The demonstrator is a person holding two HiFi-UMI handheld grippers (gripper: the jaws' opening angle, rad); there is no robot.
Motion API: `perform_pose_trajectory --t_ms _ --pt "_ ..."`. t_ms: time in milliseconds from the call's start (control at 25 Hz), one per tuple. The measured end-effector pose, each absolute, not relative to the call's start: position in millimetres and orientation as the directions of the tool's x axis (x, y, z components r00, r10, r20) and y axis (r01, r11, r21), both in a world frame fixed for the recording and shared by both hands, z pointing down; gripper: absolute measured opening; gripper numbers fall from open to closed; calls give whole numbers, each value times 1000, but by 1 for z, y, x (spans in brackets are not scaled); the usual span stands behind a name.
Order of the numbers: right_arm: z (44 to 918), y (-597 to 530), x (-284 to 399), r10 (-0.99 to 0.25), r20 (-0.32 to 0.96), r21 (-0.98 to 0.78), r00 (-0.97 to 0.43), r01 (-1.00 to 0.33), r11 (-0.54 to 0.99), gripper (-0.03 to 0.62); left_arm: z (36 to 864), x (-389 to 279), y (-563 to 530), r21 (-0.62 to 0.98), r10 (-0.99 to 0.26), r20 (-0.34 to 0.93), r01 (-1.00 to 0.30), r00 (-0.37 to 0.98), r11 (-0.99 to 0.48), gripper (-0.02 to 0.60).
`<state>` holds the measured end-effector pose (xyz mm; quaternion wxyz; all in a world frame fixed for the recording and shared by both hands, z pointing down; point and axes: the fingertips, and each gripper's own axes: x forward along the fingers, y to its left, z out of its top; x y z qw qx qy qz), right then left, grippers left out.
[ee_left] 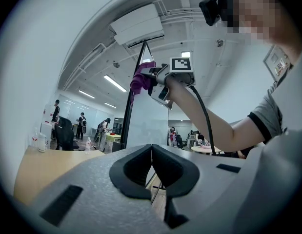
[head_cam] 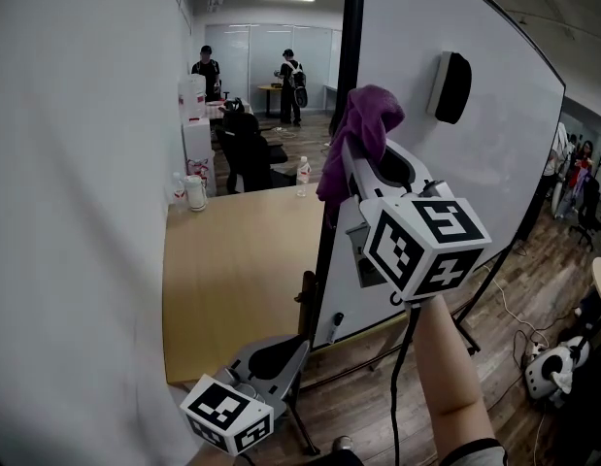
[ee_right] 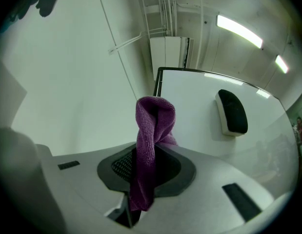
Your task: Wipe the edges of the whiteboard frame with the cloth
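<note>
A purple cloth (head_cam: 363, 129) sticks up from my right gripper (head_cam: 363, 168), which is shut on it and raised beside the whiteboard's black left frame edge (head_cam: 341, 115). In the right gripper view the cloth (ee_right: 151, 145) stands bunched between the jaws, below the board's top left corner (ee_right: 158, 72). The left gripper view shows the cloth (ee_left: 141, 78) close against the frame edge (ee_left: 133, 96). My left gripper (head_cam: 281, 357) hangs low near the board's foot, shut with nothing in it; its jaws meet in the left gripper view (ee_left: 151, 156).
A black eraser (head_cam: 451, 87) clings to the whiteboard (head_cam: 455, 183). A wooden table (head_cam: 237, 270) stands behind the board with a water bottle (head_cam: 303, 176) and a jug (head_cam: 195, 192). A white wall (head_cam: 67, 221) is at left. Two people (head_cam: 295, 85) stand far back.
</note>
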<state>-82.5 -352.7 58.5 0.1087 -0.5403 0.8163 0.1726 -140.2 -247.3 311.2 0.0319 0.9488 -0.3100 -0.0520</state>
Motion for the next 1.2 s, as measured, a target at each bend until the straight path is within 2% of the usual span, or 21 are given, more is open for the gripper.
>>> perform_pose_trajectory --t_ms 1200 --pt "167 -356 -82 -901 -219 100 -374 -927 361 67 326 -150 -225 117 -623 -46 -615 781 -780 18"
